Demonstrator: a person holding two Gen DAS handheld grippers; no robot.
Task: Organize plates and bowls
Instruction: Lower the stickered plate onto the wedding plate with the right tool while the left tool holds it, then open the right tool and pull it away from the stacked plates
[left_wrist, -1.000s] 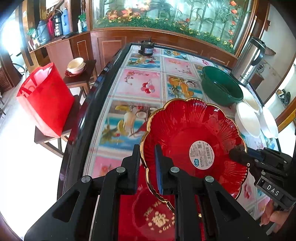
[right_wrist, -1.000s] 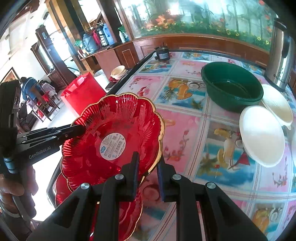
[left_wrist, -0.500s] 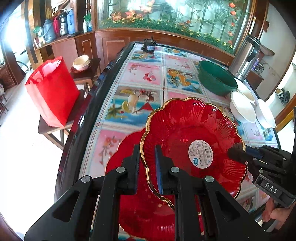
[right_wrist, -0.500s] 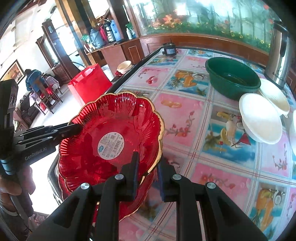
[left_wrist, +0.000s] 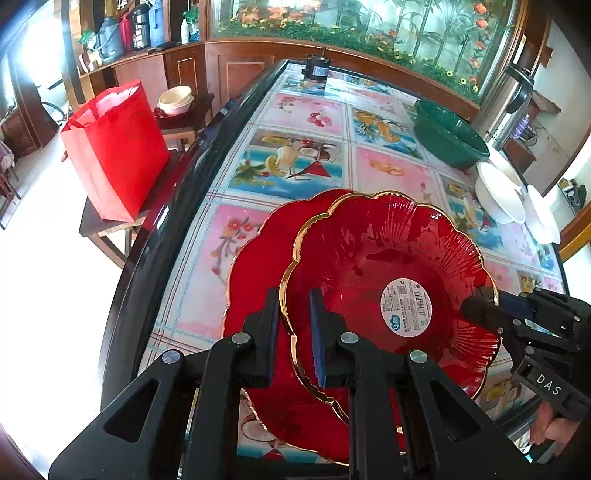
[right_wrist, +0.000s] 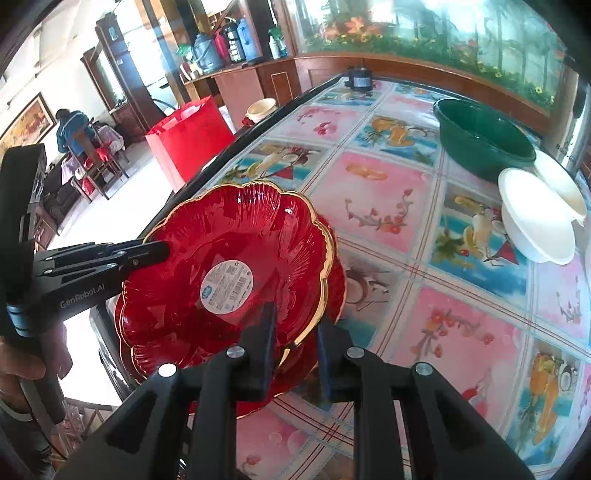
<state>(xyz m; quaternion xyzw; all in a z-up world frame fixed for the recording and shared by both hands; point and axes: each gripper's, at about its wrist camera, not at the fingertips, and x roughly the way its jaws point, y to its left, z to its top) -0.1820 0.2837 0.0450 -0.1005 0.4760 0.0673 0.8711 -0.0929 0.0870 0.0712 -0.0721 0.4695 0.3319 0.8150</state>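
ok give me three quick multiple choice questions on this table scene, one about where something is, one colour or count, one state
1. Where is the green basin?
A. at the table's far right, beside the white bowls
B. on the stool by the red bag
C. under the red plate

2. What colour is the rim of the held red plate?
A. silver
B. gold
C. black

3. How is the held red plate carried?
A. by the left gripper alone
B. lying free on the table
C. gripped at opposite edges by the left gripper and right gripper

Key: 1 A, the basin sits next to the white bowls. 2 B, a gold line edges the scallops. 3 C, each gripper pinches one rim.
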